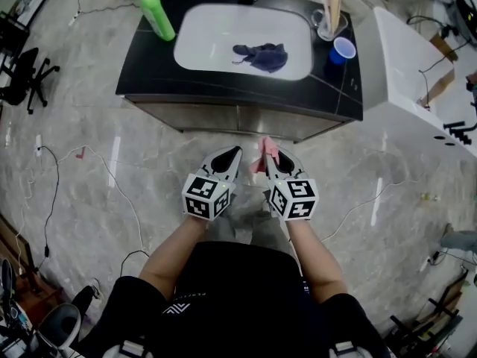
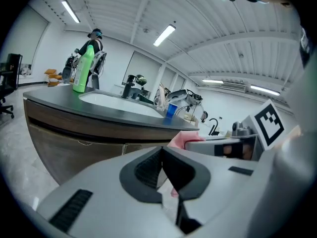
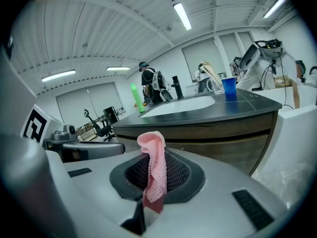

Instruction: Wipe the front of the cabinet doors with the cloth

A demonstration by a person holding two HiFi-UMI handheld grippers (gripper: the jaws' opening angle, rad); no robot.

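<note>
The cabinet's brown doors (image 1: 238, 118) sit under a black countertop, straight ahead of both grippers; they also show in the left gripper view (image 2: 74, 143) and the right gripper view (image 3: 223, 138). My right gripper (image 1: 268, 159) (image 3: 154, 182) is shut on a pink cloth (image 1: 268, 152) (image 3: 154, 167), which sticks up from between the pads. My left gripper (image 1: 234, 154) (image 2: 162, 155) is shut with nothing in it, close beside the right one. The pink cloth (image 2: 181, 139) peeks past the left jaws. Both grippers hover over the floor, a short way from the doors.
On the countertop (image 1: 149, 66) stand a green bottle (image 1: 155, 11), a blue cup (image 1: 343, 49) and a holder (image 1: 328, 13). A dark blue cloth (image 1: 262, 55) lies in the white sink (image 1: 209, 36). A white unit (image 1: 417, 88) stands right, an office chair (image 1: 22, 77) left, with cables (image 1: 52, 192) on the floor.
</note>
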